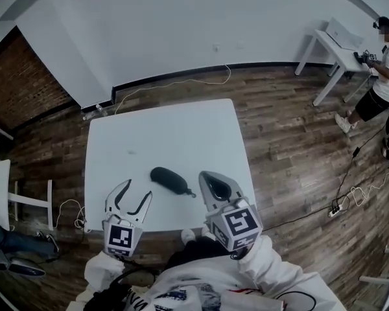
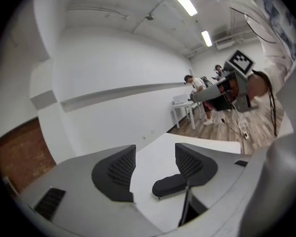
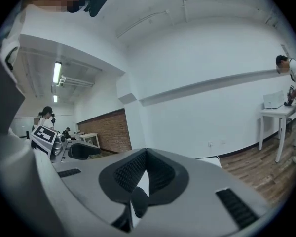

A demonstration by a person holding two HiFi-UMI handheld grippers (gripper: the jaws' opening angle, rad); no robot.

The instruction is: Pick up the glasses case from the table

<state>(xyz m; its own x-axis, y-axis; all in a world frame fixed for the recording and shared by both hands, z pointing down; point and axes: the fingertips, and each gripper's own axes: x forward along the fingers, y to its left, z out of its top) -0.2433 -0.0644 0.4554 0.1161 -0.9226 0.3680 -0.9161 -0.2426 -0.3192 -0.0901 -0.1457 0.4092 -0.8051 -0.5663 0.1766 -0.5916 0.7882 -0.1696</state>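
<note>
**Head view.** Shows the dark, oblong glasses case [image 1: 170, 181] lying flat on the white worktop [image 1: 162, 128], lower centre of frame, with a short cord [image 1: 191, 193] at its right end. Places the left gripper [image 1: 138, 190] at lower left, fingers partly apart and empty, near the case but clear of it. Places the right gripper [image 1: 205, 175] just right of the case, fingers shut tip to tip on nothing. Includes a person [image 1: 382, 63] at a second table [image 1: 330, 44], upper right, well apart.

**Left gripper view.** Looks between the two ribbed fingers [image 2: 116, 172] at the case [image 2: 170, 184], low and right of centre, one end hidden behind the right-hand finger.

**Right gripper view.** Shows fingers [image 3: 130, 174] meeting at the tips. Leaves unidentified a dark rounded shape [image 3: 138, 201] low in the slot.

**Step in hand, as judged:** approach, with the left gripper better placed. Centre the case in the gap and widen if the gap proves too narrow. Straddle the short axis at mid-length, lower close to the worktop, close firmly, then lift level. Avoid touching with one finger first, as this would probably slide the case on the smooth top.
</note>
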